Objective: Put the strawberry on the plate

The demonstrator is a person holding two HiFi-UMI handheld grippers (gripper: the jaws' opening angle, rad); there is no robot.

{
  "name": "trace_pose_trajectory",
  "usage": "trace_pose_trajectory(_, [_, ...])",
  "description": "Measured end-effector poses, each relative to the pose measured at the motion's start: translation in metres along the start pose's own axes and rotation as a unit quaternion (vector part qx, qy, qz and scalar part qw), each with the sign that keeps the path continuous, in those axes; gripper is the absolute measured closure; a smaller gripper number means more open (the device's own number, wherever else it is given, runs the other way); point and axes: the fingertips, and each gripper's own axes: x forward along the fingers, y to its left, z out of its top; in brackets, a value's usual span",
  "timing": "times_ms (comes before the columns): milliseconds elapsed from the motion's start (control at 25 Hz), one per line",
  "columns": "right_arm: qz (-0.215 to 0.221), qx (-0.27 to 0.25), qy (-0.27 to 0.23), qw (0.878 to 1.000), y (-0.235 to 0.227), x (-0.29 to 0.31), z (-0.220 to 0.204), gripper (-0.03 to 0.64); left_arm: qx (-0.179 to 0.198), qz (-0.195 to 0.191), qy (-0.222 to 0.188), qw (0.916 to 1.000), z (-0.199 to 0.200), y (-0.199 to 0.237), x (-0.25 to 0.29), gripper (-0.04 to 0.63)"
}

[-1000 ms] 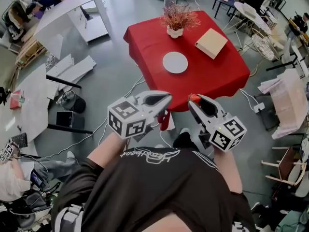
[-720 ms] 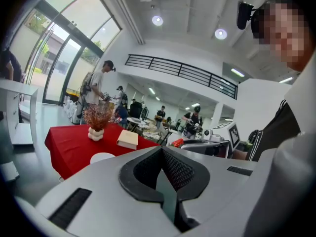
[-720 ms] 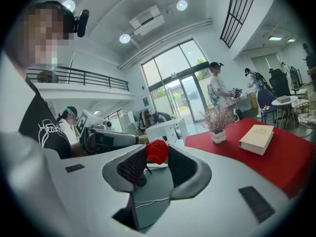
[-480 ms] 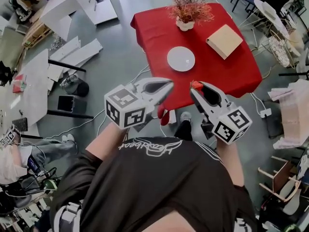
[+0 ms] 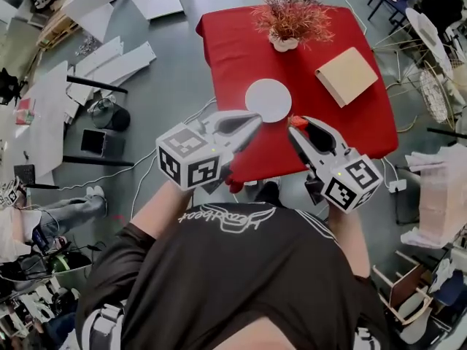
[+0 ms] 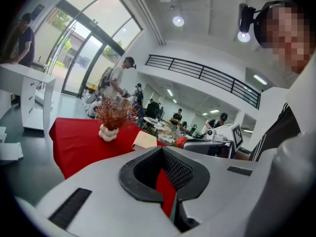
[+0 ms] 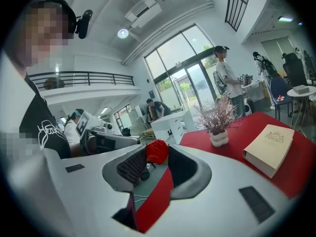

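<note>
The strawberry (image 7: 157, 152) is small and red, pinched at the tips of my right gripper (image 7: 158, 154), which is shut on it. In the head view the strawberry (image 5: 296, 122) hangs over the near part of the red table (image 5: 233, 57), just right of the white plate (image 5: 268, 99). The plate lies bare in the table's middle. My left gripper (image 5: 255, 117) is beside the right gripper (image 5: 295, 125), its tips at the plate's near edge. Seen in its own view, the left gripper (image 6: 160, 149) is shut with nothing in it.
A dried plant in a white pot (image 5: 290, 19) stands at the table's far side, and a tan book (image 5: 346, 76) lies at its right. White desks and boards (image 5: 109, 57), cables and chairs fill the floor around. People stand in the background.
Both grippers have moved forward towards the table, the strawberry still held in the right one. The plate now lies right at their tips.
</note>
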Motion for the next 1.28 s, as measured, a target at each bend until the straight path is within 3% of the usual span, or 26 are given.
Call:
trace_pose_trajectory(360, [0.034, 0.009, 0.022, 0.999, -0.041, 0.025, 0.003, 0.491, -0.057, 0.026, 0.002, 0.9980, -0.006, 0.036, 0.033, 0.588])
trace_pose_trajectory(760, [0.013, 0.042, 0.031, 0.999, -0.080, 0.054, 0.000, 0.491, -0.085, 0.042, -0.001, 0.9954, -0.012, 0.061, 0.039, 0.588])
trace_pose_trajectory(1000, [0.016, -0.008, 0.066, 0.998, -0.093, 0.079, -0.009, 0.491, -0.130, 0.071, -0.003, 0.9890, -0.027, 0.083, 0.040, 0.588])
trace_pose_trajectory(1280, [0.015, -0.130, 0.131, 0.983, -0.105, 0.113, -0.036, 0.491, -0.158, 0.097, -0.005, 0.9826, -0.040, 0.098, 0.038, 0.588])
